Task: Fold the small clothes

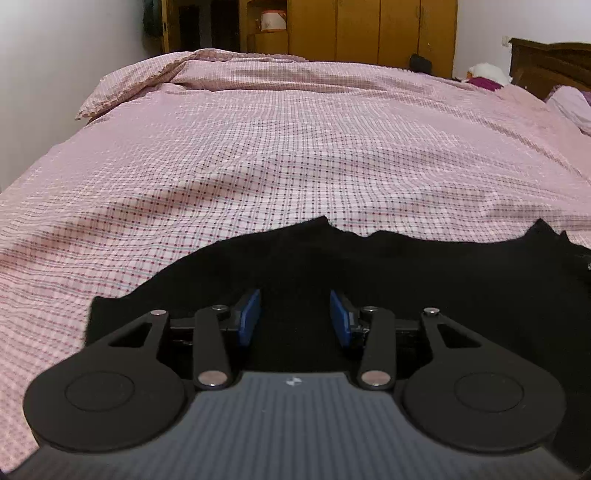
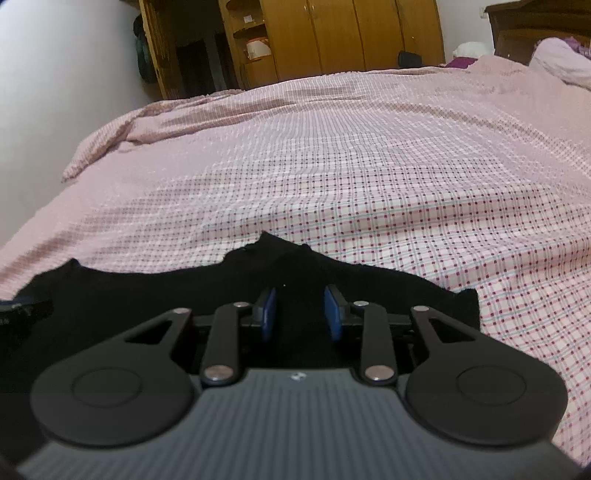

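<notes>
Black garment (image 1: 369,273) lies rumpled on the bed (image 1: 258,147), seemingly unfolded; left gripper (image 1: 295,317) and right gripper (image 2: 300,314) fingers spread, holding nothing.

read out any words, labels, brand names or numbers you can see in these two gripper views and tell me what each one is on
No readable text in either view.
Small pale mark on the left gripper housing: a logo-like shape, too small to read.
The same mark on the right gripper housing: too small to read.
Black garment, checked bedspread and wooden wardrobe: no writing visible.
</notes>
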A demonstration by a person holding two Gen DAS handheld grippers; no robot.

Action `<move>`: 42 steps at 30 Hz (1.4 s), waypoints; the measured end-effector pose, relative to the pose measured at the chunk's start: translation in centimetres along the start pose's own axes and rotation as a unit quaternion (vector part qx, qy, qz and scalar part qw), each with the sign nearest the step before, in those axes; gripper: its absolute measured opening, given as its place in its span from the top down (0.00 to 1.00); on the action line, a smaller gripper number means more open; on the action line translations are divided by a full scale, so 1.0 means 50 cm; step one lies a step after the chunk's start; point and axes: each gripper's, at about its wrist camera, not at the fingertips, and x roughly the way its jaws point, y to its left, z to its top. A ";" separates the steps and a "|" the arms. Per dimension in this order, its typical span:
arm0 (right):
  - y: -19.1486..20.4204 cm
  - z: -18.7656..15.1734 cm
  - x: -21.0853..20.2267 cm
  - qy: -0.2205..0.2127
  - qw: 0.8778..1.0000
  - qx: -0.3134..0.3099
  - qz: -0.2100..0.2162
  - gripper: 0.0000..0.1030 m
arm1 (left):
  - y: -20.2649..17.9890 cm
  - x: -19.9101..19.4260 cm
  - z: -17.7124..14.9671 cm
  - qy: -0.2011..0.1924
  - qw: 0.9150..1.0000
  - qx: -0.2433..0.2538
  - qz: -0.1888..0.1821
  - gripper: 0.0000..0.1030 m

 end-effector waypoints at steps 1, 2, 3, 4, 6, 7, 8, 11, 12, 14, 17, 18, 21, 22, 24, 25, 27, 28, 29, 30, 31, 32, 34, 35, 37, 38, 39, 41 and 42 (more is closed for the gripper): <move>0.000 -0.001 -0.007 -0.002 1.000 0.004 0.005 0.66 | 0.000 -0.012 0.000 0.003 1.000 0.002 0.002 0.53; -0.001 -0.001 -0.016 -0.003 1.000 0.013 0.014 0.59 | 0.001 -0.024 -0.001 0.005 1.000 0.003 0.003 0.53; -0.003 0.001 -0.019 -0.005 0.999 0.024 0.024 0.51 | 0.002 -0.038 -0.001 0.009 1.000 0.004 0.006 0.53; -0.006 0.001 -0.030 -0.009 0.999 0.037 0.033 0.47 | 0.003 -0.053 0.000 0.012 1.000 0.003 0.013 0.52; -0.008 0.000 -0.055 -0.015 0.998 0.055 0.042 0.43 | 0.007 -0.085 -0.001 0.024 0.999 -0.001 0.027 0.51; -0.005 -0.001 -0.067 -0.016 0.998 0.056 0.039 0.43 | 0.011 -0.099 -0.003 0.030 0.999 -0.007 0.026 0.50; -0.002 -0.002 -0.081 -0.019 0.998 0.056 0.034 0.43 | 0.016 -0.115 -0.006 0.037 0.999 -0.016 0.025 0.50; 0.006 -0.006 -0.121 -0.024 0.998 0.057 0.026 0.43 | 0.028 -0.154 -0.018 0.057 0.997 -0.042 0.024 0.49; 0.007 -0.007 -0.138 -0.025 0.998 0.059 0.025 0.43 | 0.029 -0.170 -0.024 0.062 0.997 -0.047 0.023 0.49; 0.011 -0.009 -0.168 -0.028 0.998 0.058 0.023 0.43 | 0.028 -0.196 -0.035 0.065 0.996 -0.051 0.023 0.48; 0.010 -0.018 -0.213 -0.034 0.997 0.064 0.016 0.42 | 0.022 -0.235 -0.054 0.069 0.996 -0.053 0.023 0.39; 0.007 -0.023 -0.227 -0.034 0.997 0.069 0.014 0.42 | 0.019 -0.246 -0.060 0.068 0.996 -0.051 0.024 0.38; -0.007 -0.038 -0.261 -0.029 0.996 0.081 0.006 0.42 | 0.008 -0.273 -0.077 0.070 0.997 -0.038 0.019 0.36; -0.012 -0.043 -0.270 -0.027 0.996 0.082 0.003 0.42 | 0.005 -0.276 -0.079 0.072 0.997 -0.036 0.017 0.36; -0.023 -0.053 -0.284 -0.023 0.996 0.085 -0.011 0.42 | 0.002 -0.286 -0.086 0.076 0.996 -0.038 0.014 0.36; -0.029 -0.058 -0.291 -0.020 0.996 0.088 -0.017 0.42 | 0.001 -0.292 -0.089 0.090 0.995 -0.045 0.023 0.36; -0.043 -0.068 -0.303 -0.015 0.995 0.098 -0.024 0.41 | -0.001 -0.299 -0.093 0.094 0.994 -0.045 0.021 0.35; -0.049 -0.073 -0.309 -0.014 0.994 0.104 -0.025 0.39 | -0.002 -0.303 -0.094 0.095 0.994 -0.043 0.021 0.35; -0.055 -0.078 -0.315 -0.013 0.994 0.109 -0.028 0.33 | -0.002 -0.306 -0.096 0.094 0.995 -0.040 0.023 0.35; -0.060 -0.085 -0.321 -0.015 0.993 0.113 -0.032 0.32 | -0.002 -0.311 -0.099 0.091 0.995 -0.037 0.027 0.34; -0.065 -0.091 -0.325 -0.017 0.993 0.116 -0.035 0.32 | 0.000 -0.314 -0.100 0.089 0.995 -0.037 0.030 0.34; -0.070 -0.098 -0.330 -0.017 0.992 0.117 -0.039 0.32 | 0.003 -0.317 -0.102 0.089 0.995 -0.038 0.033 0.34; -0.081 -0.112 -0.335 -0.017 0.991 0.124 -0.047 0.32 | 0.010 -0.320 -0.104 0.091 0.994 -0.043 0.034 0.34; -0.087 -0.119 -0.336 -0.016 0.990 0.129 -0.050 0.32 | 0.014 -0.320 -0.105 0.092 0.994 -0.046 0.034 0.33; -0.100 -0.132 -0.337 -0.015 0.989 0.139 -0.054 0.32 | 0.019 -0.319 -0.107 0.094 0.994 -0.049 0.036 0.33; -0.107 -0.137 -0.336 -0.014 0.988 0.144 -0.055 0.32 | 0.022 -0.318 -0.107 0.095 0.994 -0.051 0.037 0.33; -0.113 -0.142 -0.334 -0.012 0.987 0.149 -0.056 0.32 | 0.024 -0.317 -0.107 0.095 0.993 -0.052 0.037 0.33; -0.123 -0.149 -0.327 -0.002 0.986 0.159 -0.055 0.32 | 0.027 -0.313 -0.107 0.096 0.993 -0.056 0.036 0.33; -0.127 -0.153 -0.322 0.001 0.985 0.164 -0.053 0.32 | 0.027 -0.310 -0.108 0.097 0.993 -0.057 0.036 0.33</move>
